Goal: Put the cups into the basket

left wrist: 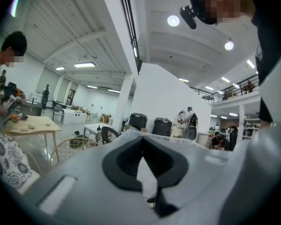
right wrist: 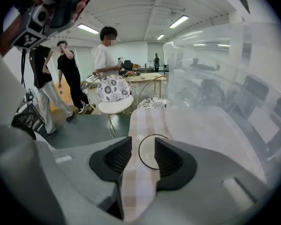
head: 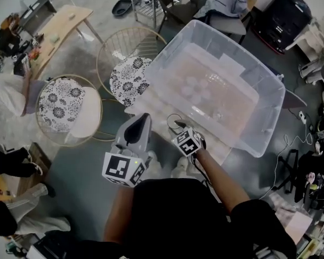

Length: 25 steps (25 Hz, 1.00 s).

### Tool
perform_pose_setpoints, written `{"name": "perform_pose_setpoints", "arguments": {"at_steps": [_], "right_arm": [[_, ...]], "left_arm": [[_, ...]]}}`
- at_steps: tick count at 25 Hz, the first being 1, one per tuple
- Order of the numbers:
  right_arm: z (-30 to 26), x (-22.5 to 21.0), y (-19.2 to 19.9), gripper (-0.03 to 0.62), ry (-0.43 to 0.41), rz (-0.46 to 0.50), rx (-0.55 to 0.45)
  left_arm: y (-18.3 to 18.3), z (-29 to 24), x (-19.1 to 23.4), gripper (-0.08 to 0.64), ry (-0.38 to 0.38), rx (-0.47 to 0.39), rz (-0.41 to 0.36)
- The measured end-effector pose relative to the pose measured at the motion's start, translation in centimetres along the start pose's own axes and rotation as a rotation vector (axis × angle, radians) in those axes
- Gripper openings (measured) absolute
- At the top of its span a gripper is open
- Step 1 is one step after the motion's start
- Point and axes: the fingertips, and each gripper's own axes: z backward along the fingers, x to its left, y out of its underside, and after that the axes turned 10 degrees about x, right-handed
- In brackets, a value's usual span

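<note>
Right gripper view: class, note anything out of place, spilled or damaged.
Nothing is spilled or broken. One oddity: a thin black ring lies on the checked cloth outside the clear bin, between the right gripper's open jaws, possibly a cup's rim.

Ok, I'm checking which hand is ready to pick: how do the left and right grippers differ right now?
Jaws: the left gripper's tips meet, shut on nothing; the right gripper's stand apart, with a thin dark ring lying between them on the checked cloth. Pose: the left points level out into the room; the right tilts down at the cloth beside the clear bin. Both grip nothing.
</note>
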Motion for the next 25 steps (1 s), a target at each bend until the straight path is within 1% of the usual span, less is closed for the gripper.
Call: {"name": "perform_pose_setpoints", "arguments": {"at_steps": [9, 14, 17, 19, 21, 25], "right_arm": [[-4.9, 0.7, 3.1, 0.16, 0.012, 0.199, 0.208], [-6.4, 1.1, 3.8, 0.16, 0.03, 0.28, 0.27], [-7.1, 0.9, 4.2, 0.16, 0.067, 0.345, 0.313], [-7.4, 0.6, 4.4, 0.136, 0.103, 0.39, 0.343], [-7.6, 0.4, 4.5, 0.11, 0.124, 0.412, 0.373], [-7.7, 0.7, 4.6, 0.1, 0.122, 0.432, 0.415]], "left_arm": [[0.5, 0.3, 1.1, 0.003, -0.031, 0.008, 0.015], [0.8, 0.8, 1.5, 0.003, -0.05, 0.011, 0.02], [1.0, 1.1, 1.8, 0.003, -0.061, 0.015, 0.023], [1.1, 1.4, 2.2, 0.003, -0.074, 0.016, 0.027], [1.2, 1.9, 2.7, 0.003, -0.09, 0.014, 0.033], [1.1, 2.6, 3.2, 0.003, -0.105, 0.012, 0.037]]}}
